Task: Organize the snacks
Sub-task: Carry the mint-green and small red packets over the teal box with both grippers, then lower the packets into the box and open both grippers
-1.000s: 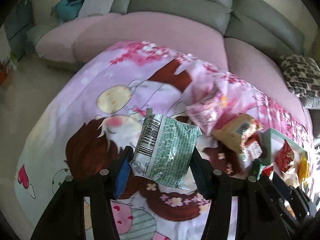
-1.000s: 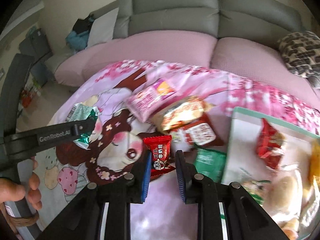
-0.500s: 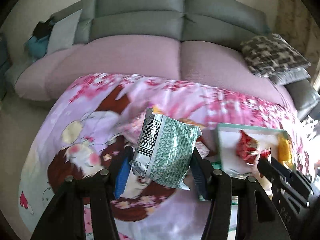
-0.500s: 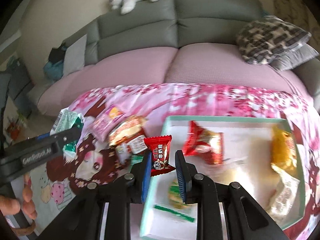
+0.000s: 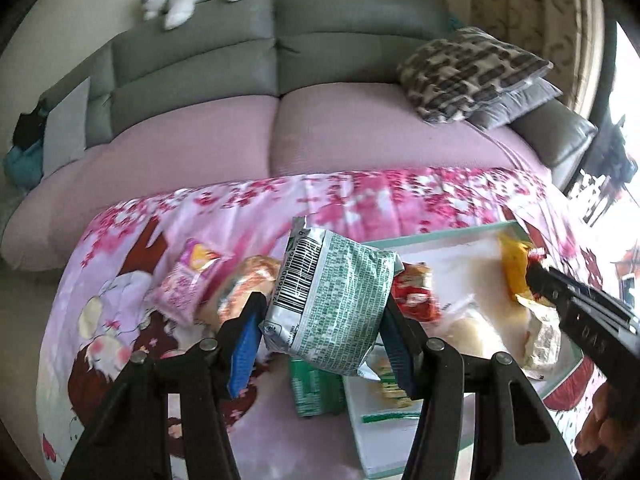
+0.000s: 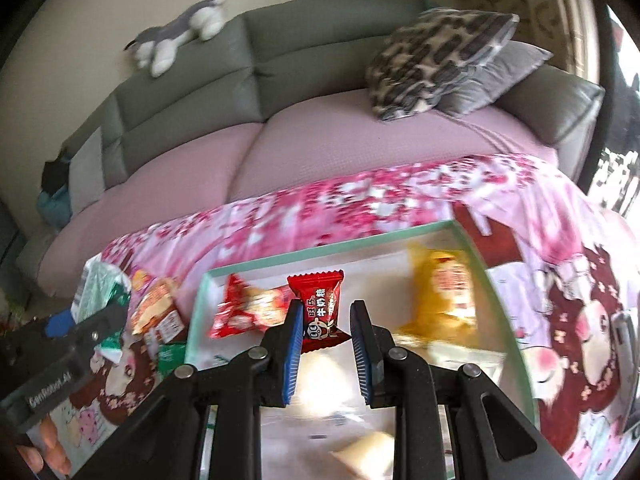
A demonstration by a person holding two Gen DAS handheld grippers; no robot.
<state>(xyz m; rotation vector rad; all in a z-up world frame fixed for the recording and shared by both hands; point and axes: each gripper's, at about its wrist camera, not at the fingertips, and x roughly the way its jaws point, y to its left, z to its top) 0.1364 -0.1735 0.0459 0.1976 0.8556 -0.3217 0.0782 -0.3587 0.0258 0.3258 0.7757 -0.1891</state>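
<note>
Daylight entered from window [image 5: 624, 168] at right, blown out to white. Tray floor [image 6: 320, 396] glared, detail washed out. Both views showed motion blur on floral cloth [image 6: 360, 208] and snacks. Strong fisheye bending, black vignette at corners. Shadows soft.

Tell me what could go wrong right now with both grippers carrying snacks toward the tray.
The right gripper pinches only the lower end of the red candy, so it may slip out early. The left gripper holds the green packet near the tray's left edge, above loose snacks on the cloth; dropped here, it could miss. The two grippers are close and might collide over the tray.
</note>
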